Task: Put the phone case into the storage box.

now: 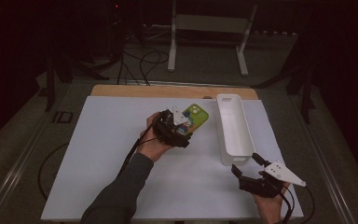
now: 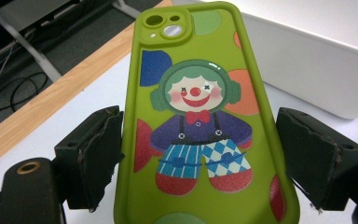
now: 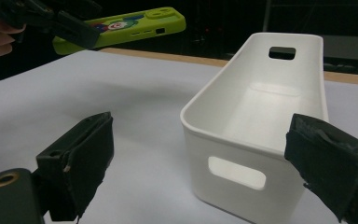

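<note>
A lime-green phone case [image 1: 197, 114] with a clown picture on its back [image 2: 196, 93] hangs in the air above the white mat. My left gripper [image 1: 181, 127] is shut on it, its black pads [image 2: 98, 149] pressing the case's two long edges. In the right gripper view the case [image 3: 121, 25] floats at the upper left, held level by the left gripper [image 3: 70, 28]. A long white bin [image 1: 224, 128] stands just to the case's right. My right gripper [image 1: 245, 162] is open with nothing between its jaws, close to the bin's near end [image 3: 223, 154].
A white mat [image 1: 112, 154] covers the table, with a wooden edge [image 1: 168, 91] at the back. Cables [image 1: 144, 60] and a metal frame [image 1: 209, 28] lie on the floor beyond. The bin has nothing inside, and a cut-out handle [image 3: 282, 52] at each end.
</note>
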Available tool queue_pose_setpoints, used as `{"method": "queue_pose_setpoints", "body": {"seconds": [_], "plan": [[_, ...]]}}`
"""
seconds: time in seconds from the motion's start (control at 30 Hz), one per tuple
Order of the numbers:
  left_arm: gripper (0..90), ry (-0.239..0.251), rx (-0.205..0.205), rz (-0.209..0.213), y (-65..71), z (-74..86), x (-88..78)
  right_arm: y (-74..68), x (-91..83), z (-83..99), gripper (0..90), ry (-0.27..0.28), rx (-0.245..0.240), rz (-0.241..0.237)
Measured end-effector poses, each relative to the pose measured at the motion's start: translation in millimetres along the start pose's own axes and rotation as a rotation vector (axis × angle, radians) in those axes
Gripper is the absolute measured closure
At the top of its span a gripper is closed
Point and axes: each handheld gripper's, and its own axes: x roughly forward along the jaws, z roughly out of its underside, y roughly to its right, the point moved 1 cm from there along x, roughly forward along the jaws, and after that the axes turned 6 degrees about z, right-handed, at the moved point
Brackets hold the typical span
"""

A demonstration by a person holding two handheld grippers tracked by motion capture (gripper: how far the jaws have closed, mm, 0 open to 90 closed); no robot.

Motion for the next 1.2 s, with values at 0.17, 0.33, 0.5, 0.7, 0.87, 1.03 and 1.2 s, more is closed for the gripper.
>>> {"method": "queue_pose_setpoints", "body": {"seconds": [0.17,0.33,0.5,0.7,0.87,1.03,1.2], "plan": [[17.0,0.009,0.020,0.010,4.7,-1.4,-2.0,1.7,4.0,-6.0,7.9,-0.018,0.026,-0.010],[16.9,0.014,0.034,0.021,7.8,-1.7,-3.1,2.0,9.8,-13.4,7.9,-0.045,0.035,-0.022],[16.9,0.024,0.039,0.033,9.7,-1.5,-7.2,0.7,17.9,-21.6,8.0,-0.076,0.062,-0.027],[16.9,0.020,0.049,0.042,12.1,1.8,-12.4,-1.8,26.0,-31.8,8.0,-0.093,0.102,-0.045],[16.9,0.035,0.044,0.049,12.2,6.1,-16.7,-4.7,32.4,-37.9,8.0,-0.112,0.125,-0.071],[16.9,0.048,0.039,0.055,11.8,9.6,-21.4,-6.8,38.2,-42.3,8.0,-0.123,0.148,-0.089],[16.9,0.058,0.046,0.062,13.0,11.8,-25.5,-8.9,42.4,-47.2,8.0,-0.129,0.176,-0.113]]}}
